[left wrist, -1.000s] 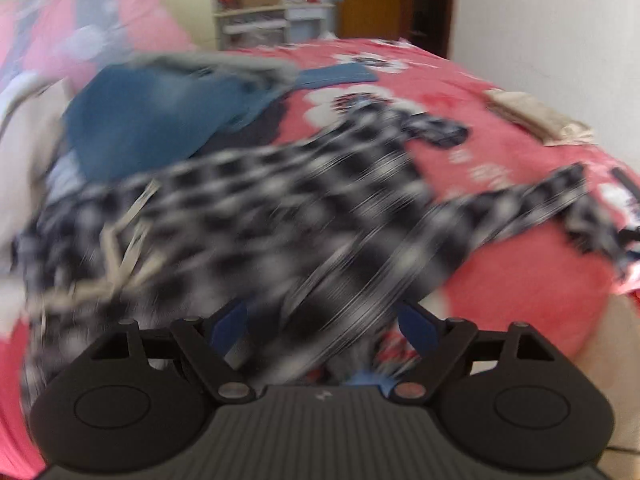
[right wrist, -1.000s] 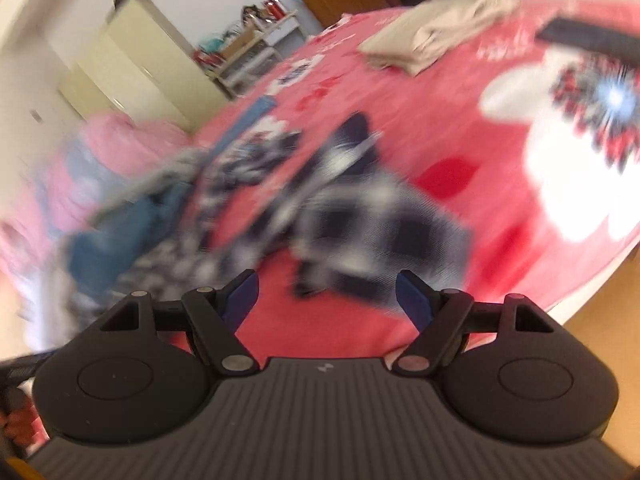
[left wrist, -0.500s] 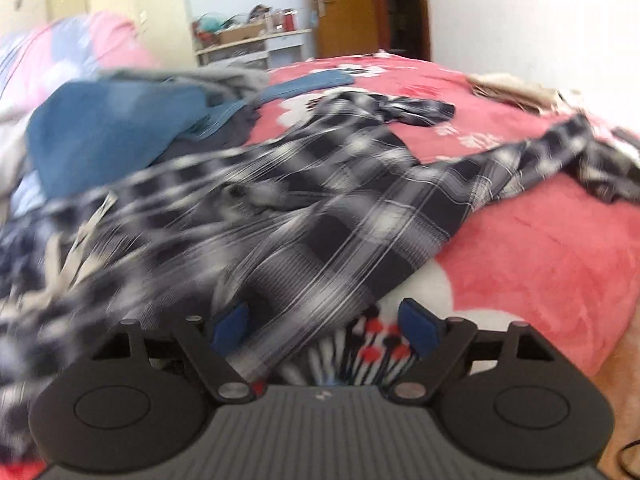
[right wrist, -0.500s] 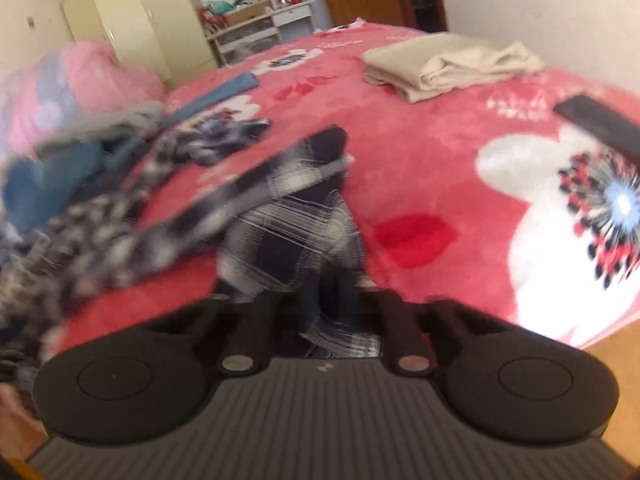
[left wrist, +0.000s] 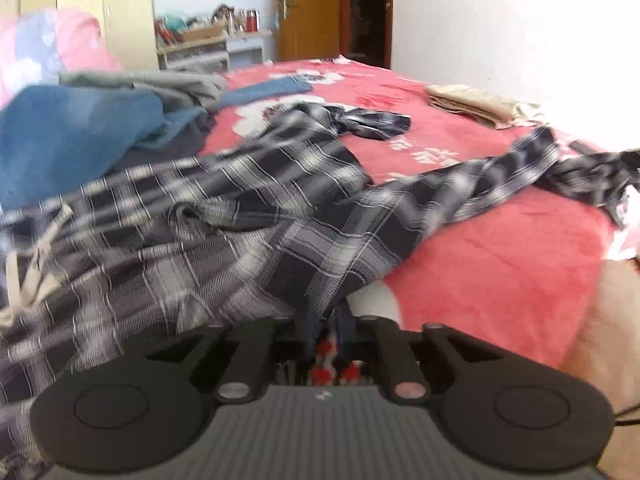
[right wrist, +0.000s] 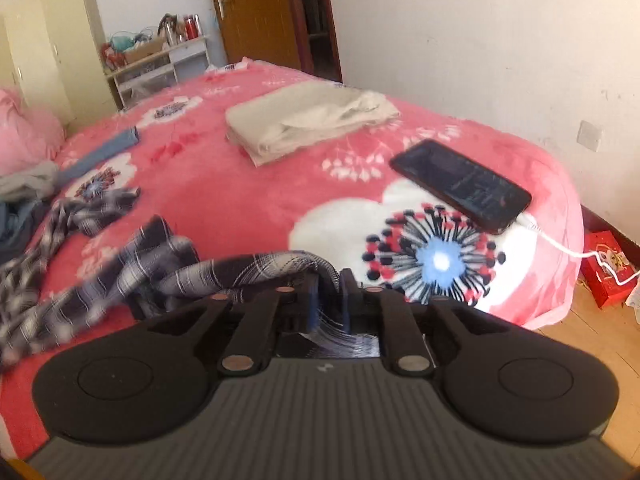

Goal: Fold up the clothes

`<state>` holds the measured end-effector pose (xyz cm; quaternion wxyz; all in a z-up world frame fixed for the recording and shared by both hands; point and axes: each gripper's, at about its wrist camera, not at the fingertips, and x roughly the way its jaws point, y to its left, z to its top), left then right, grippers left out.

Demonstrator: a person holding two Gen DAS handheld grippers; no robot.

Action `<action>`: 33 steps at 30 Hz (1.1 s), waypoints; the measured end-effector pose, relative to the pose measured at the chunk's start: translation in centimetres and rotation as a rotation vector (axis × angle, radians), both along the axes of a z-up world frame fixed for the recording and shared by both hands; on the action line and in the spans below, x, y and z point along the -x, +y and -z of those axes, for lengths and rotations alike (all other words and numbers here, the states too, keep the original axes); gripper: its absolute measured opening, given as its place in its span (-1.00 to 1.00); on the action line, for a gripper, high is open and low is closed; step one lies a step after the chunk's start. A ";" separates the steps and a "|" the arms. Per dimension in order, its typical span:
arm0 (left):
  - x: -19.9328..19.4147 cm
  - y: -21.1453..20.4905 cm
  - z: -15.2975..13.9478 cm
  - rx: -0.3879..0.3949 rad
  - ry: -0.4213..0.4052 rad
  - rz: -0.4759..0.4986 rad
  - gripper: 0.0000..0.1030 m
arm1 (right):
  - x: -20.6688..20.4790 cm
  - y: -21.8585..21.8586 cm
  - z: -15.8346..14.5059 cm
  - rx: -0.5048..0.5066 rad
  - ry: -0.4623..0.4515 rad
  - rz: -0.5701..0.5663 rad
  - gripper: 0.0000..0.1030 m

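Red blanket: the bed point(right wrist: 248, 200) carries everything, its floral cover reaching to the near right edge.
Clothes pile: blue and grey garments point(left wrist: 72, 136) lie heaped at far left, touching your shirt.
Plaid shirt: the plaid shirt point(left wrist: 240, 216) sprawls unfolded and twisted from near left toward the right, one sleeve trailing far right.
Folded cloth: a beige folded cloth point(right wrist: 308, 120) sits far back, well apart.
Phone: a phone point(right wrist: 460, 184) on its white cable lies right of your right gripper.
Left gripper: your left gripper point(left wrist: 328, 328) has jaws pressed together on the shirt's near hem.
Right gripper: your right gripper point(right wrist: 330, 300) pinches a bunched shirt end.
Risk: pull apart too hard and twisted fabric may slip out; sweep right and you could drag the phone or its cable off the bed.
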<state>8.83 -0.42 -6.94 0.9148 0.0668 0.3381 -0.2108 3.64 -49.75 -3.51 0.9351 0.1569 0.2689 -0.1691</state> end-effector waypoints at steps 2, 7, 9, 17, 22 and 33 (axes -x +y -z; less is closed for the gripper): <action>0.3 1.2 -0.9 0.065 0.017 -0.005 -0.18 | 1.0 0.7 -1.5 0.005 -0.120 0.002 0.12; -1.4 3.2 -3.8 0.178 -0.048 -0.029 0.15 | 0.2 2.3 -4.5 -0.017 -0.379 -0.066 0.37; -3.2 3.0 -4.2 0.157 -0.082 -0.060 0.16 | -2.5 2.8 -4.9 -0.141 -0.404 -0.168 0.44; -13.3 2.1 -1.2 0.006 -0.100 -0.266 0.16 | -22.9 8.0 -0.3 -0.498 -0.066 -0.417 0.44; -16.9 2.8 1.3 -0.025 -0.106 -0.354 0.16 | -27.6 10.3 1.2 -0.429 -0.010 -0.468 0.38; -18.3 7.5 2.9 0.239 -0.042 -0.430 0.16 | -32.5 13.1 -2.1 -0.180 -0.041 -0.560 -0.96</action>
